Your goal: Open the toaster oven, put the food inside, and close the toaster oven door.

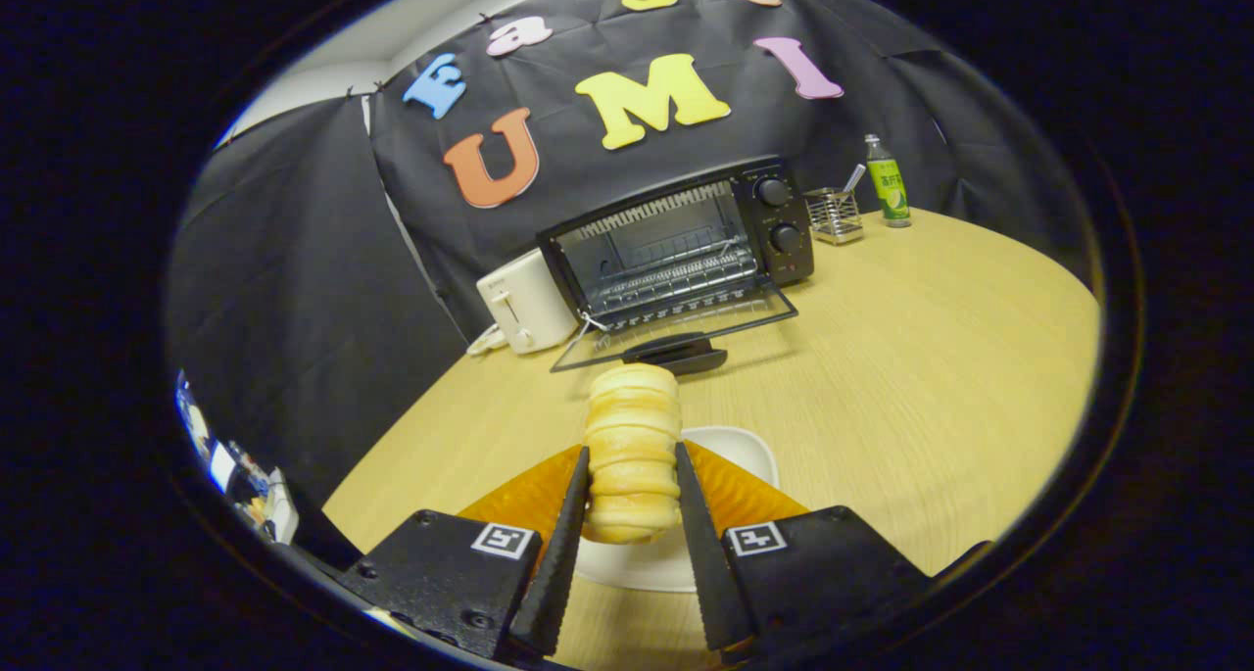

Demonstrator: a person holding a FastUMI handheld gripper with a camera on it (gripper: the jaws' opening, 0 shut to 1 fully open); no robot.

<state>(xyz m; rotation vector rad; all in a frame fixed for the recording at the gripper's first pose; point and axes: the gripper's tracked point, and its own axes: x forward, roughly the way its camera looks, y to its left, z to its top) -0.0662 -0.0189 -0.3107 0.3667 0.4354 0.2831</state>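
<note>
My tool (pixel 632 475) is closed around the bread roll (pixel 632 448); both fingers press its sides, and the ridged roll stands upright between them, rising past the fingertips. Below and just behind the roll I see a white plate (pixel 737 448) on the tabletop (pixel 931 358); the roll appears lifted clear of the plate, though the fingers hide its underside, so I cannot confirm this. Beyond the roll, the toaster oven (pixel 686 240) sits with its glass door (pixel 686 326) folded down flat toward me, handle (pixel 686 353) nearest the roll, wire rack visible inside. Two knobs sit on its right panel. A white toaster (pixel 524 304) stands touching or just beside the oven's left side. To the oven's right are a wire holder (pixel 834 213) and a green bottle (pixel 888 183), near each other by the cloth wall.
</note>
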